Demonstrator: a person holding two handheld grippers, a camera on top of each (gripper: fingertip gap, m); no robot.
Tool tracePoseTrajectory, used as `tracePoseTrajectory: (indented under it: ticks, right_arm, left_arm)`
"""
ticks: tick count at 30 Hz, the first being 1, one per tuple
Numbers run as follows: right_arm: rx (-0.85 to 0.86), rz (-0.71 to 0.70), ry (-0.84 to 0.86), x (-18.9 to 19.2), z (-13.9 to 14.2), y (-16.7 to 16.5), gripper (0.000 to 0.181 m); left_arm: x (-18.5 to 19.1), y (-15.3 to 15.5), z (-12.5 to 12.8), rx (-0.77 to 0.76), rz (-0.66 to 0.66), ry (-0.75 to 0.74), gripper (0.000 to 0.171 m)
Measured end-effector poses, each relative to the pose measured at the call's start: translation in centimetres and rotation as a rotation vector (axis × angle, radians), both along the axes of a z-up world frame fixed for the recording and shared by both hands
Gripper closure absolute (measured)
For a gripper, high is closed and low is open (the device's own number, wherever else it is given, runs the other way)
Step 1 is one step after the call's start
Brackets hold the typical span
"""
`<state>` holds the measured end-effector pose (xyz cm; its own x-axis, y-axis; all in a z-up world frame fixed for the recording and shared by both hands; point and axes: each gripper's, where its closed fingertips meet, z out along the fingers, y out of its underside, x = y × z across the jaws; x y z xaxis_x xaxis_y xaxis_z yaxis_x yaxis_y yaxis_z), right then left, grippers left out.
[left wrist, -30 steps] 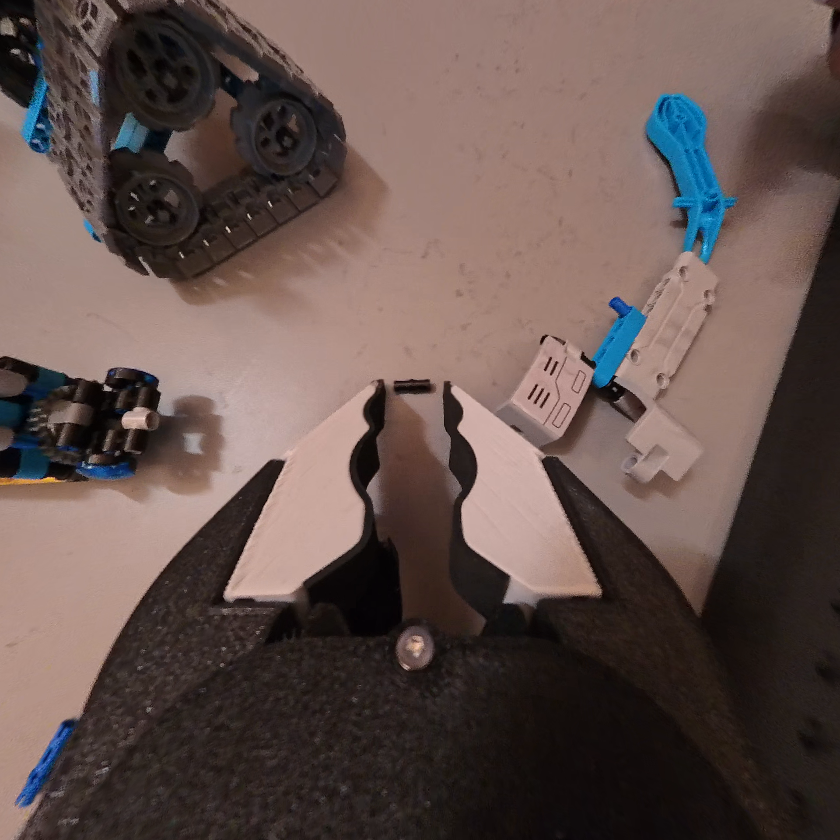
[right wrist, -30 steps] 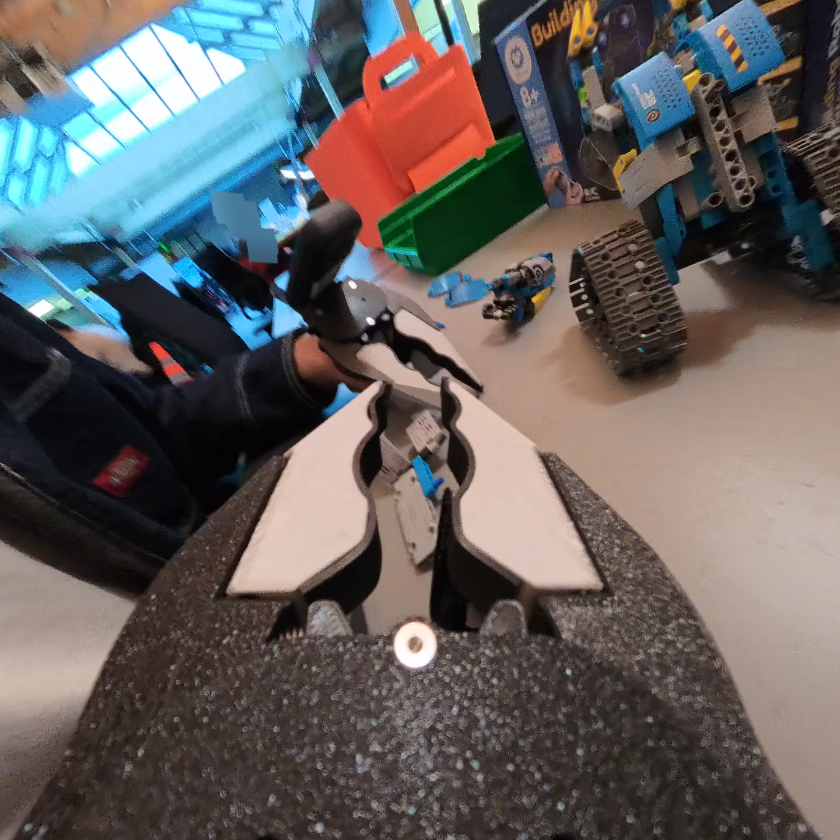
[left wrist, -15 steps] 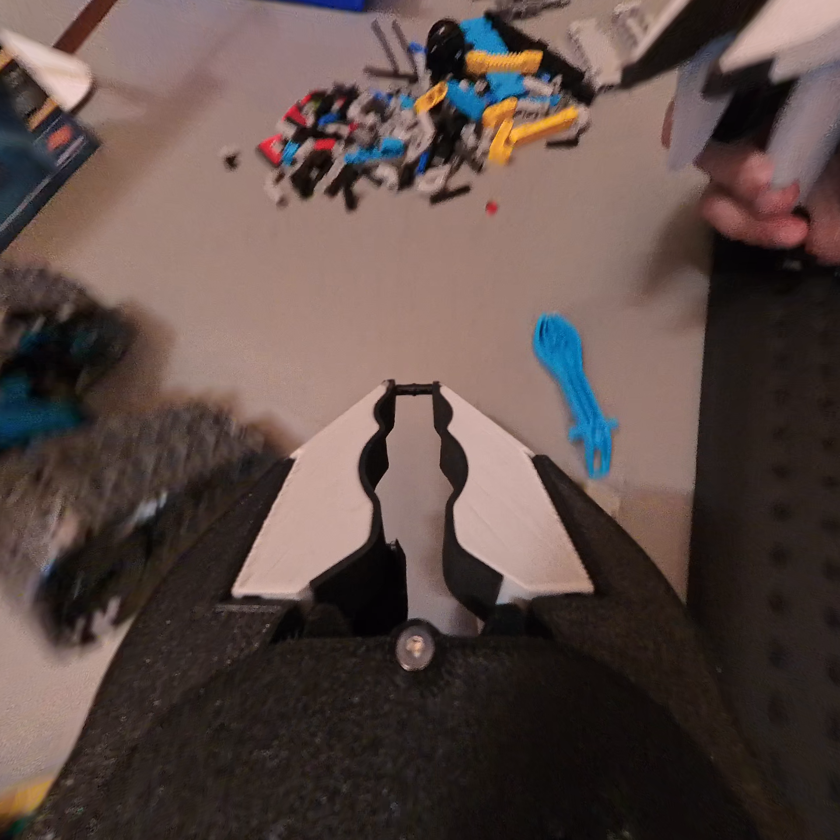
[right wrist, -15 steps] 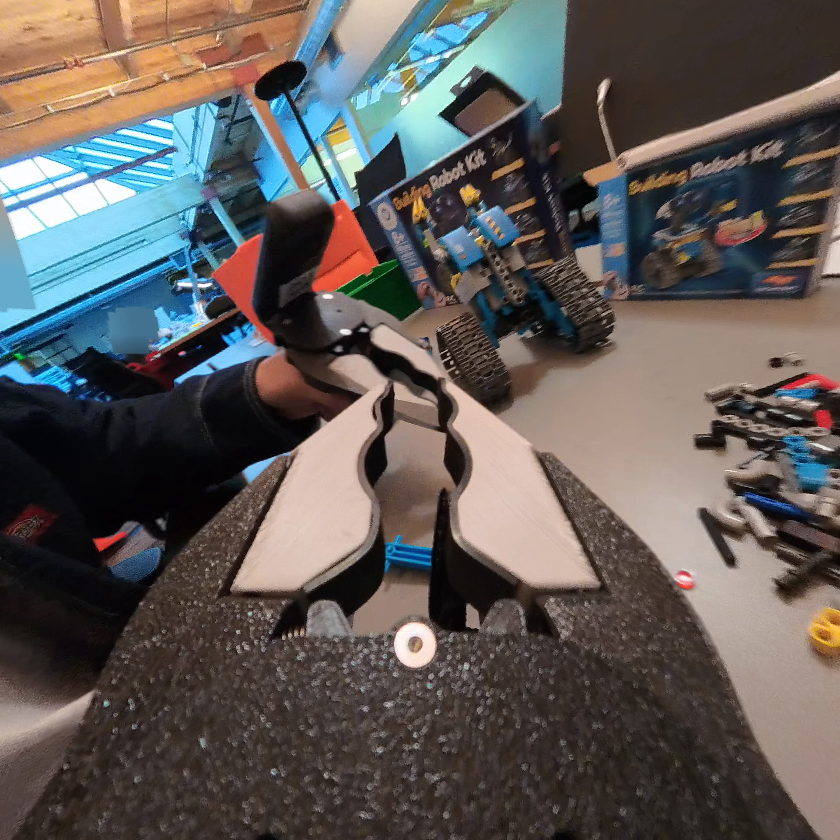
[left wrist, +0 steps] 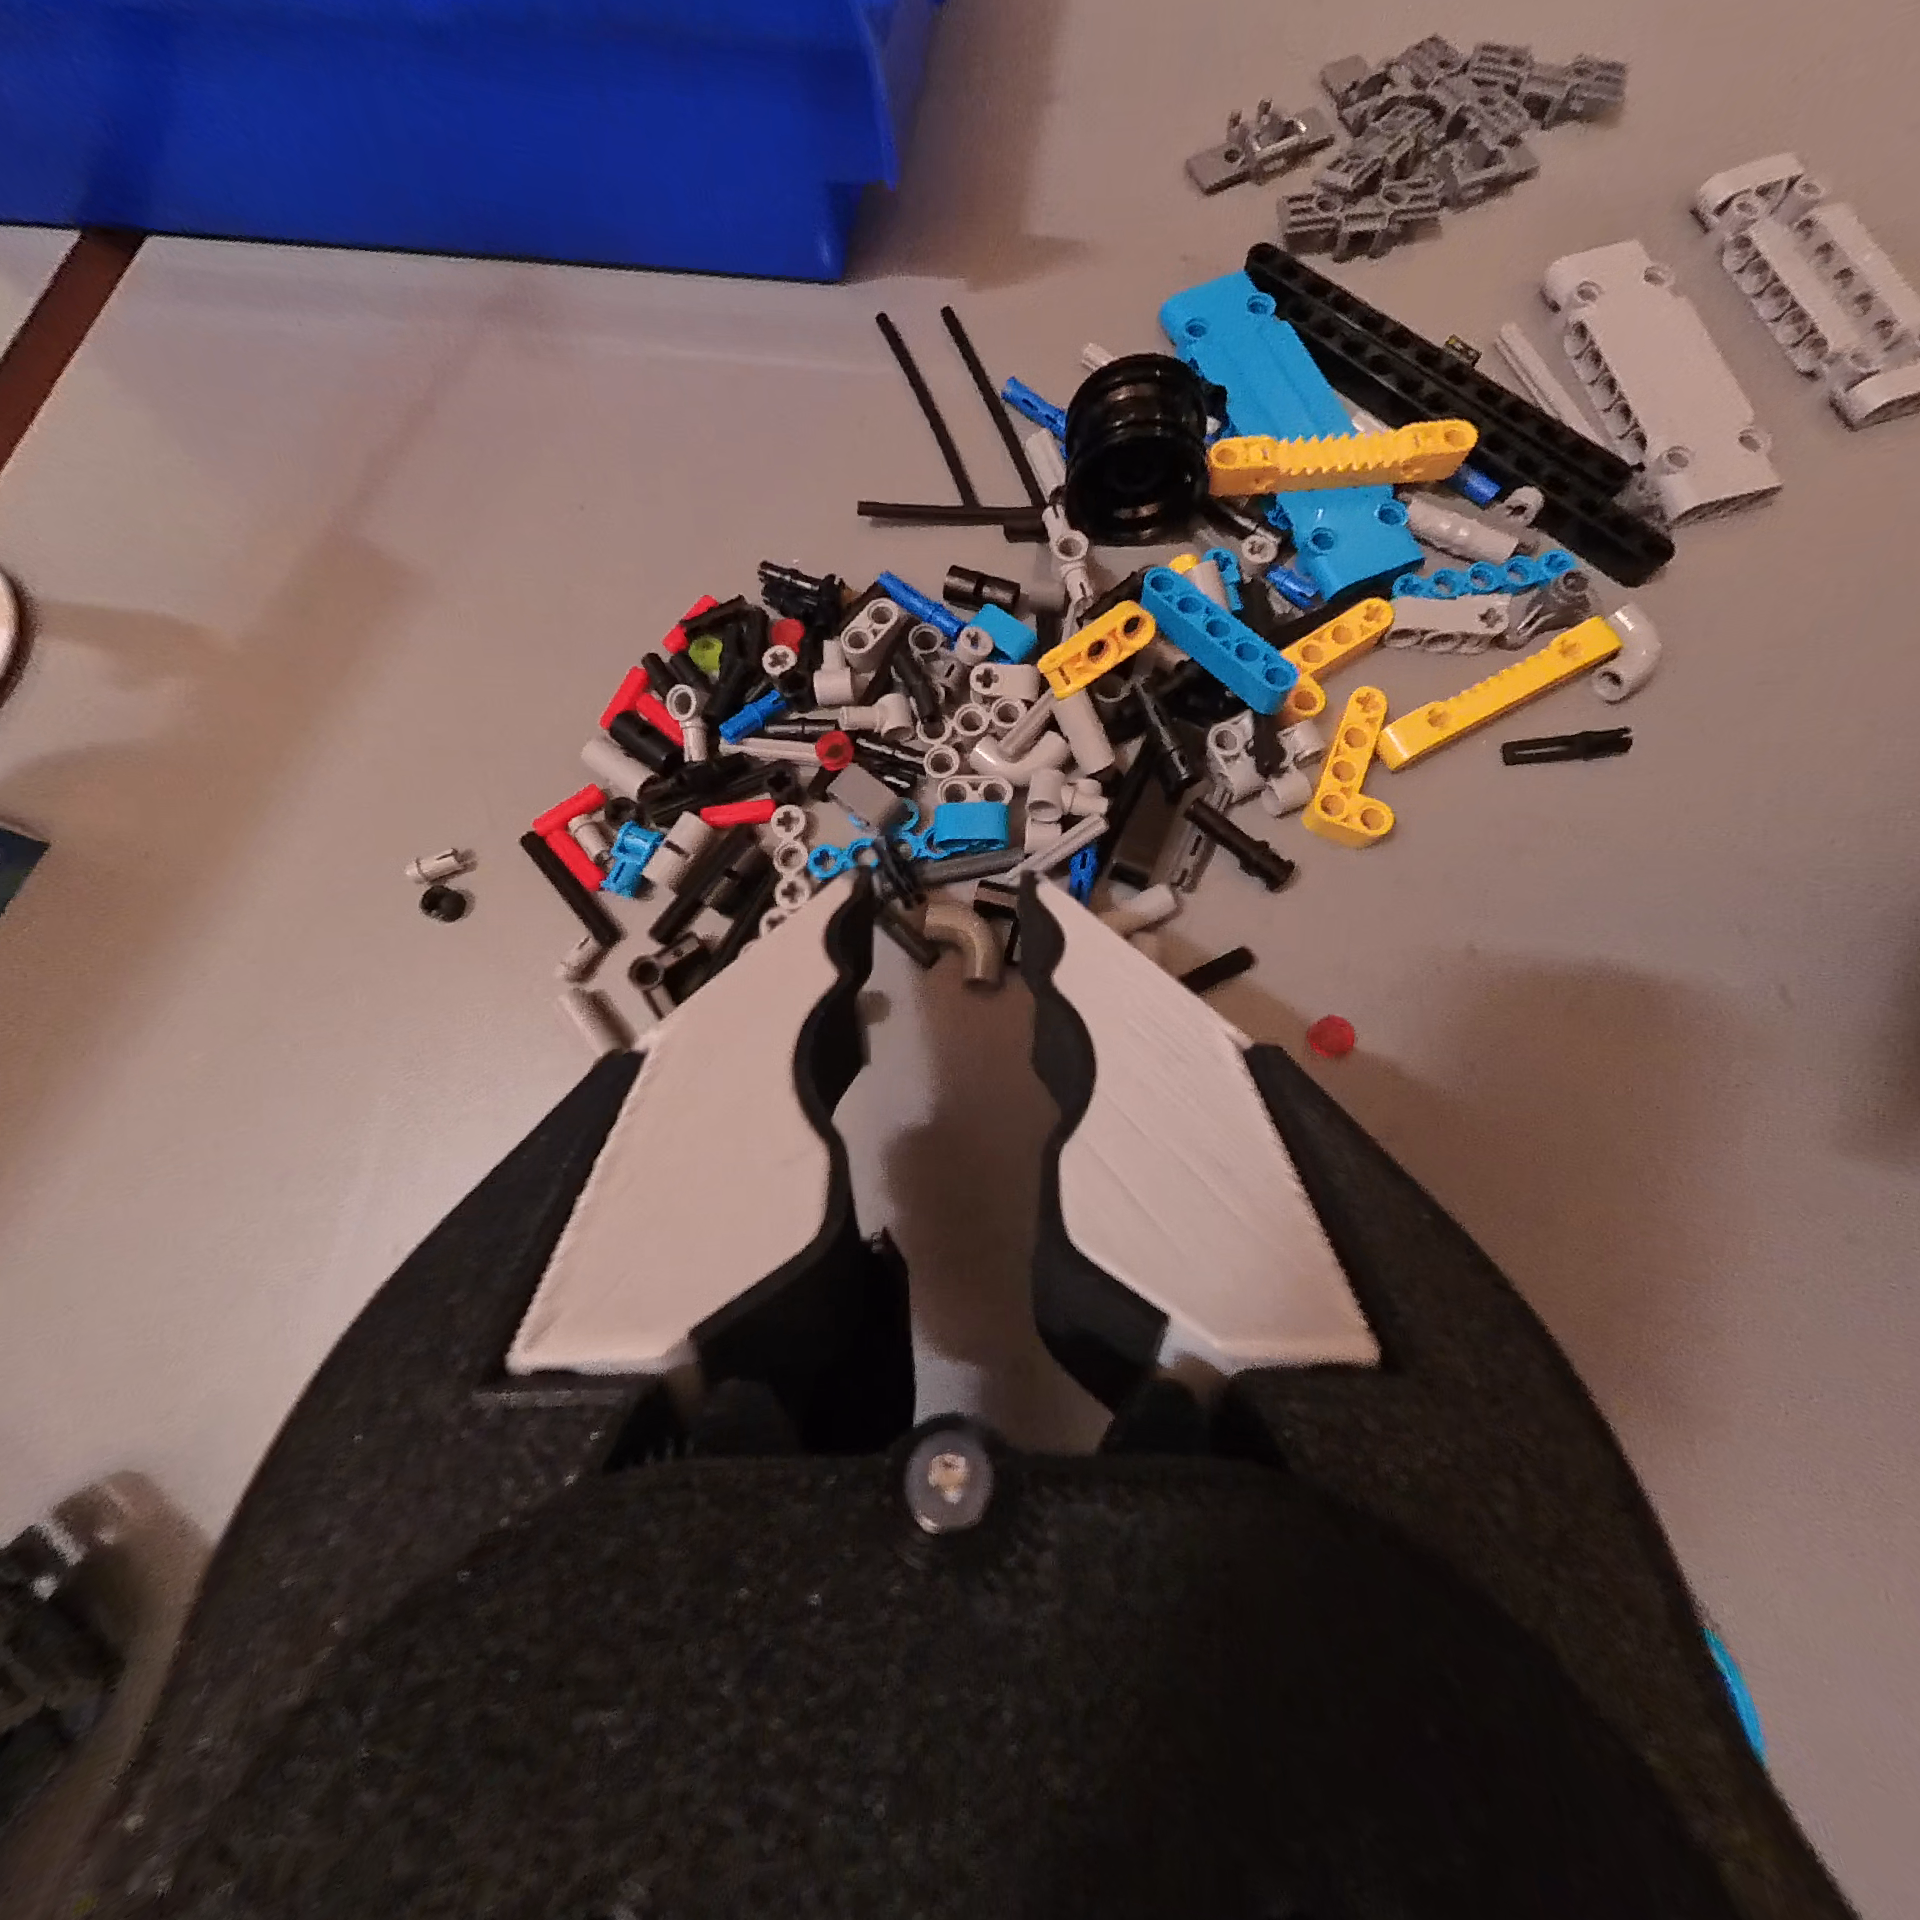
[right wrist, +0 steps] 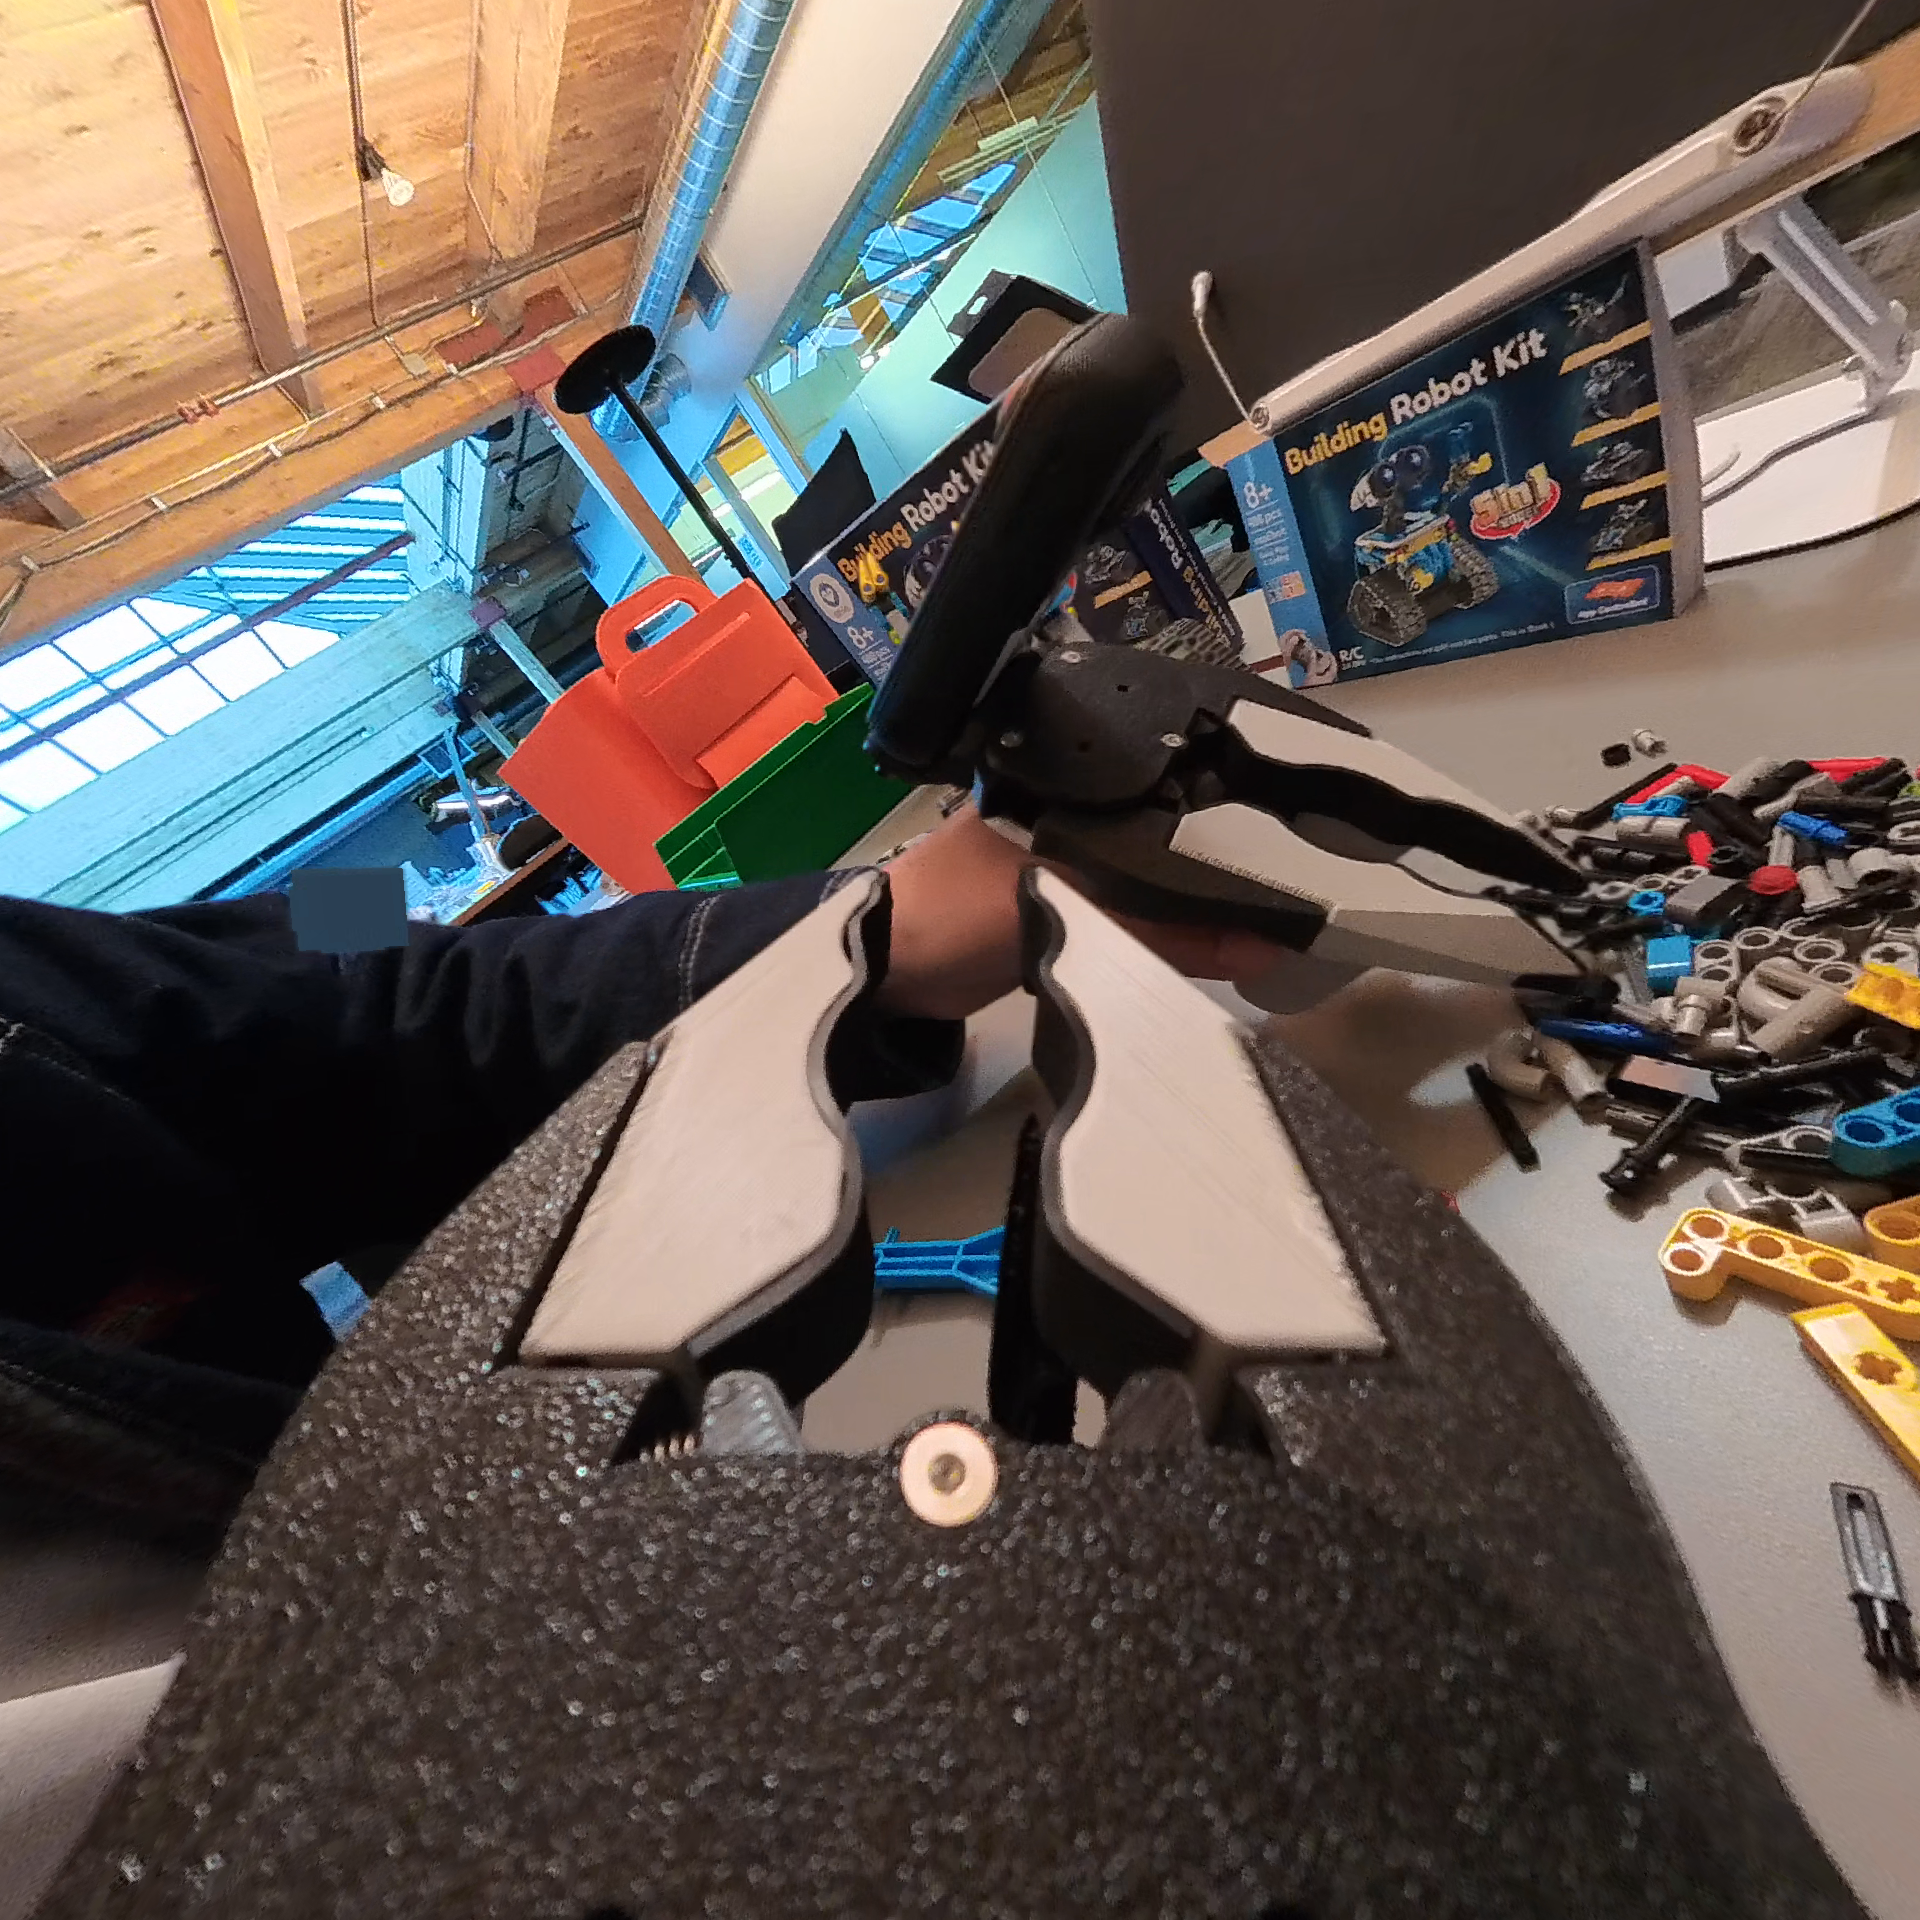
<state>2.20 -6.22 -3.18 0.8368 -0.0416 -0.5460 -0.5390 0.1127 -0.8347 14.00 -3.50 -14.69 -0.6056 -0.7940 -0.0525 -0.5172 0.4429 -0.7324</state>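
Note:
My left gripper [left wrist: 940, 894] is open, its tips low over the near edge of a pile of small building parts [left wrist: 987, 707] in black, grey, red, blue and yellow. A tan elbow piece [left wrist: 961, 935] lies between the tips. Nothing spans the jaws. The right wrist view shows the same gripper [right wrist: 1574, 925], held by a hand in a dark sleeve, with its tips at the pile [right wrist: 1766, 935]. My right gripper [right wrist: 956, 899] is open and empty, raised off the table and pointing at that hand. A blue part [right wrist: 935, 1262] lies on the table beneath it.
A blue bin [left wrist: 447, 114] stands at the back left. Grey track links [left wrist: 1403, 156] and white panels [left wrist: 1662, 384] lie at the back right, a red stud [left wrist: 1330, 1036] by my right finger. Kit boxes [right wrist: 1455, 488], an orange case [right wrist: 675, 727] and a green bin [right wrist: 769, 821] stand behind. Tip to tip, the grippers are about 15 cm apart.
My left gripper closed on a small black pin, swung from the tracked vehicle to the parts pile, and its jaws are now wider with no pin between them. The right gripper tilted upward.

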Motion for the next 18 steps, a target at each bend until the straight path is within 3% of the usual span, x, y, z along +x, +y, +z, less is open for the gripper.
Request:
tracePoseTrajectory:
  ticks: [5, 11, 16, 18]
  right_arm:
    - [-0.022, -0.064, -0.13, 0.0, 0.6, 0.0, 0.16]
    - [-0.035, -0.22, -0.492, 0.1, 2.1, 0.1, 0.15]
    - [-0.264, -0.451, -0.684, 3.3, 0.9, -1.4, 0.145]
    - [-0.34, -0.387, -0.663, 3.3, 0.1, -1.6, 0.133]
  left_arm:
    - [-0.8, 1.0, 1.2, -0.006, 0.037, -0.023, 0.14]
    - [-3.1, 1.8, 3.7, -0.006, 0.042, -0.086, 0.136]
    - [-7.1, 3.4, 8.3, -0.056, 0.012, -0.207, 0.135]
    - [-9.3, 4.8, 10.0, -0.093, 0.019, -0.24, 0.135]
